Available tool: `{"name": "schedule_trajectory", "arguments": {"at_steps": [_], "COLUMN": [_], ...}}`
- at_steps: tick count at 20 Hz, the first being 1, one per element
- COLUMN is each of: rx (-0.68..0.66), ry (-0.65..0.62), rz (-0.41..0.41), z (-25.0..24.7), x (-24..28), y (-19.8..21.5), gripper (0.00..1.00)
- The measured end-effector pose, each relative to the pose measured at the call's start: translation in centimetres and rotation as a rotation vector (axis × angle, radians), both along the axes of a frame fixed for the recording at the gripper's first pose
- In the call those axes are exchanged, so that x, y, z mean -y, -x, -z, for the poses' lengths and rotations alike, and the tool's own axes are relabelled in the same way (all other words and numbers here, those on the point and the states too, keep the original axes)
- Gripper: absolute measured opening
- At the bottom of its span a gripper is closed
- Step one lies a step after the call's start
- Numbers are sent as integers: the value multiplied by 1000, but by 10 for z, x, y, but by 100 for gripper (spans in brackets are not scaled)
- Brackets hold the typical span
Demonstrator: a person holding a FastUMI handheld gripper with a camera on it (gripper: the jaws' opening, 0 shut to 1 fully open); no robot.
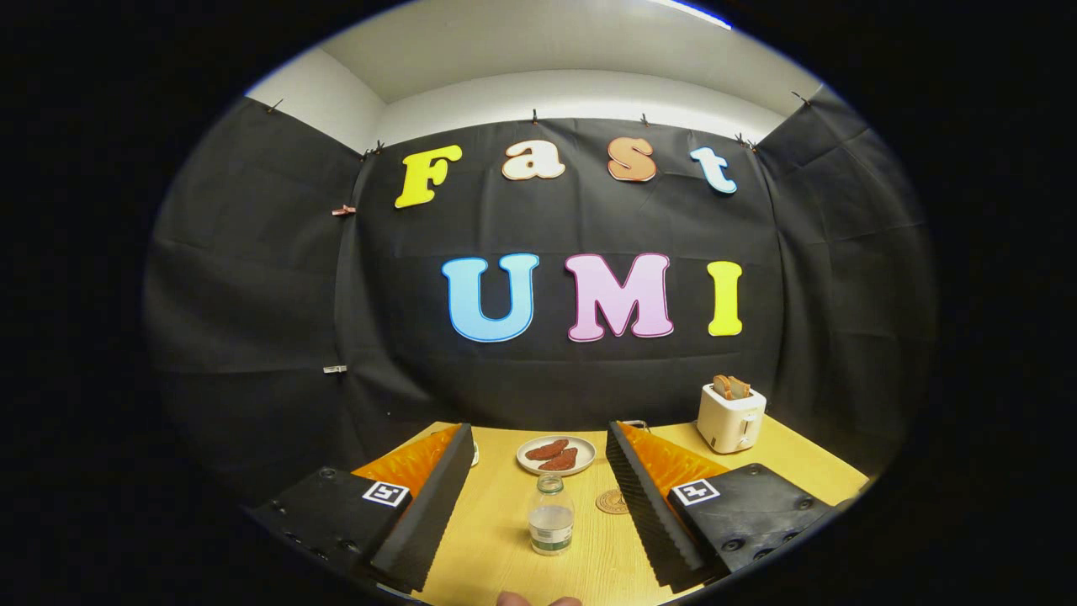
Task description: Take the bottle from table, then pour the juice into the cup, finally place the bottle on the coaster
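You held the fingers [538, 505] spread wide and empty, straddling the upright bottle [551, 515] on the worktop [496, 539], probably lining up a grasp; the coaster [612, 502] lay just beside it.

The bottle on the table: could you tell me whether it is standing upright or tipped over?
Upright. The bottle stands on the table with its neck pointing up, between the open gripper fingers, untouched by either.

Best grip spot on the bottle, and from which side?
Take the bottle on its straight body at the label band, below the narrow neck, coming level from the near side. It stands upright between the open tongs, uncapped, so keep it vertical.
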State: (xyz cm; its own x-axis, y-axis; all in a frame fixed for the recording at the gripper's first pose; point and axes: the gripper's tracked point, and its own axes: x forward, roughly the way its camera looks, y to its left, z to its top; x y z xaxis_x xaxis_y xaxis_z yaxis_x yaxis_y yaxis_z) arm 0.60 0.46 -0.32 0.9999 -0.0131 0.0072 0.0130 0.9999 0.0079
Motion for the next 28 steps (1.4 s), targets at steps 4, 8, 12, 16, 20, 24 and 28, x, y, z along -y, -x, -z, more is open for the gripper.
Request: {"name": "schedule_trajectory", "arguments": {"at_steps": [4,8,12,16,20,24,28], "rx": [9,22,66,63,-2,-13,-37], "ry": [14,24,15,4,-13,28,35], "rz": [11,23,29,59,117,174,175], "z": [3,11,22,61,117,157,194], "x": [-7,-17,-28,-27,-11,8,8], "y": [-2,-7,-17,-26,-35,-50,-69], "gripper": [97,97,97,97,97,97,97]}}
